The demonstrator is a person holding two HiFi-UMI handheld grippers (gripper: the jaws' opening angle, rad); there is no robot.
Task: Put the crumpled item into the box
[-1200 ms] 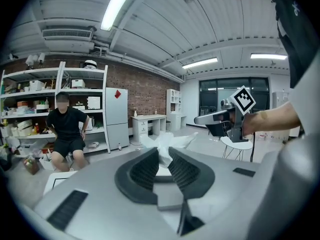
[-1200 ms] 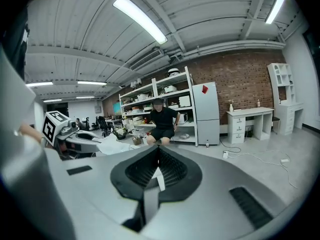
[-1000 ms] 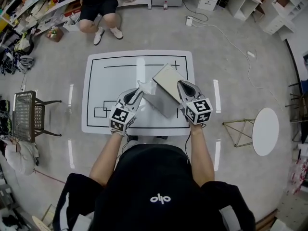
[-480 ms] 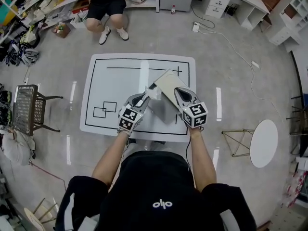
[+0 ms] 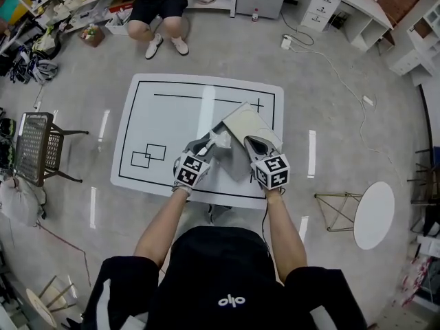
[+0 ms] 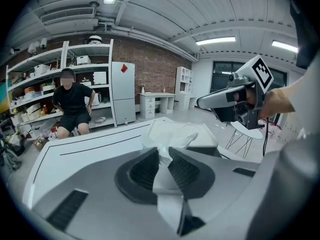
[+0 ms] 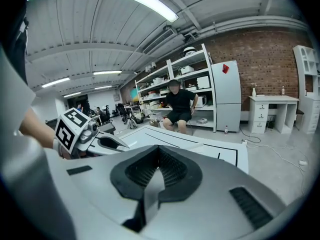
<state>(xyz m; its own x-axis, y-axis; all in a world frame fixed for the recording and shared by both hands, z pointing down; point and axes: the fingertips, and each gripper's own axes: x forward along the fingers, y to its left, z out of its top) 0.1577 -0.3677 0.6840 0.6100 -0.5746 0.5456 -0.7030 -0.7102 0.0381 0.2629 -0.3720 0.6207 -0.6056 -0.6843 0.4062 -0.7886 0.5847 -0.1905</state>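
Note:
The crumpled item (image 5: pixel 220 139) is a wad of white paper, and my left gripper (image 5: pixel 208 145) is shut on it just above the white table (image 5: pixel 165 119). The wad's top pokes out beyond the pads (image 6: pixel 172 143). The box (image 5: pixel 244 126) is pale grey and sits at the table's right, touching the wad's right side. Its flat lid (image 6: pixel 192 133) shows right behind the paper. My right gripper (image 5: pixel 251 144) reaches over the box's near side, shut on a thin grey flap (image 7: pixel 150 186) of the box. My left gripper (image 7: pixel 102 143) shows at the left of the right gripper view.
A person (image 5: pixel 161 5) sits on the floor beyond the table's far edge. A wire chair (image 5: pixel 38 160) stands to the left and a round white side table (image 5: pixel 375 215) to the right. Black lines and two small rectangles (image 5: pixel 148 155) mark the tabletop.
My left gripper has carried the paper wad rightward, up against the box. The right gripper has drawn in a little toward the left one. Both grips have held.

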